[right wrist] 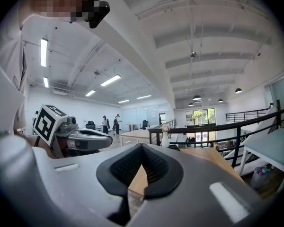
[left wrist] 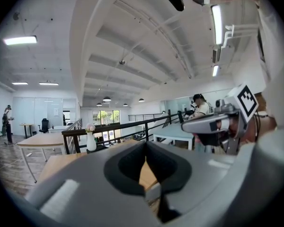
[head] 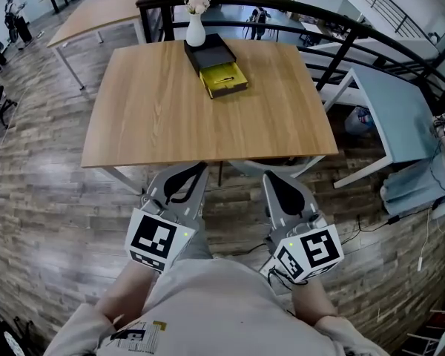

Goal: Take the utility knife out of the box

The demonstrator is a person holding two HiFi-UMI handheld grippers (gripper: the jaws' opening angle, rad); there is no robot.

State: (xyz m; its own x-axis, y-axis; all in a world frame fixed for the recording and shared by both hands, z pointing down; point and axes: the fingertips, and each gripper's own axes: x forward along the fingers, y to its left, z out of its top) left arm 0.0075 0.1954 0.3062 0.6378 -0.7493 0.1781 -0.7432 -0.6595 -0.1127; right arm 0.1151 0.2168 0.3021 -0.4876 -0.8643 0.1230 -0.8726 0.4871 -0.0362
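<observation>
A black box [head: 208, 52] stands at the far side of the wooden table [head: 156, 110], with its yellow drawer [head: 225, 79] pulled out toward me. A thin dark item in the drawer may be the utility knife [head: 224, 81]; it is too small to tell. My left gripper [head: 202, 167] and right gripper [head: 268, 175] hover side by side just before the table's near edge, far from the box. Both are shut with nothing between the jaws. The left gripper [left wrist: 145, 157] and the right gripper [right wrist: 141, 162] each look along their closed jaws across the tabletop.
A white vase with flowers [head: 196, 27] stands right behind the box. A black railing [head: 334, 21] runs behind the table. A pale blue table [head: 400, 110] is at the right, more wooden tables [head: 96, 13] at the far left. Cables lie on the plank floor [head: 400, 221].
</observation>
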